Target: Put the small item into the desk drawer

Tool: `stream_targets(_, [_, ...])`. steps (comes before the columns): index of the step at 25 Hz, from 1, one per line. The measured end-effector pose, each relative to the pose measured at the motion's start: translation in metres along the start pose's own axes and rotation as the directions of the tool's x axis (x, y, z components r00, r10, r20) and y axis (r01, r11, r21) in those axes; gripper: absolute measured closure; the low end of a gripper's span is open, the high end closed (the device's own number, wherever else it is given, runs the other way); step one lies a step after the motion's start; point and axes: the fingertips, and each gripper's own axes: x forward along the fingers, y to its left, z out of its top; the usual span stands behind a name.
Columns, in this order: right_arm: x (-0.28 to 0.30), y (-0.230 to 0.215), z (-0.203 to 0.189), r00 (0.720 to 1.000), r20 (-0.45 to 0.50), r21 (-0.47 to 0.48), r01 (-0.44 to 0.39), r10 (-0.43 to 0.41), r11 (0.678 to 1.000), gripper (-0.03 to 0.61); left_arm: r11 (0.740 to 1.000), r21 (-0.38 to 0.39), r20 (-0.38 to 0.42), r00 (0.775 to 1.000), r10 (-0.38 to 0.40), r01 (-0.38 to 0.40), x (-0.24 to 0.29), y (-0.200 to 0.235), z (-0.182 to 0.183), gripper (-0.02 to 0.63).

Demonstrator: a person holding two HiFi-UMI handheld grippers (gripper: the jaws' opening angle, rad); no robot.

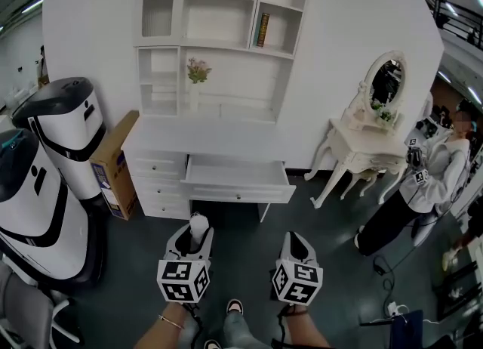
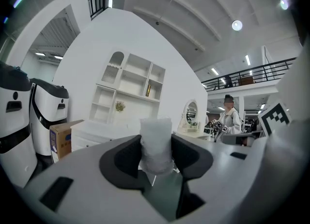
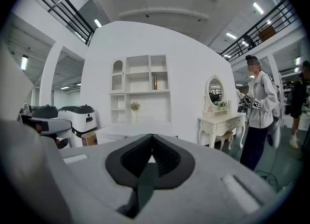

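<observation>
Pinching the item [image 2: 156, 133] in my left tongs [image 2: 156, 154], I hold it upright between the pads, well short of the counter [image 1: 200, 137], whose drawer [image 1: 238, 175] stands pulled out. My right tongs [image 3: 152, 145] are pressed together on nothing.

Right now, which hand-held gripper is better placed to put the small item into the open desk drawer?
Left. The left hand-held gripper is shut on the white item, and the drawer stands open just ahead of it. The right hand-held gripper is shut and empty.
</observation>
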Motion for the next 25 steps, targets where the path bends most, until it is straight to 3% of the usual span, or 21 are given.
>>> stream_targets(25, [0.261, -0.123, 0.055, 0.997, -0.066, 0.036, -0.033, 0.036, 0.999, 0.572, 0.999, 0.030, -0.059, 0.998, -0.033, 0.034, 0.295, -0.021, 0.029, 0.439])
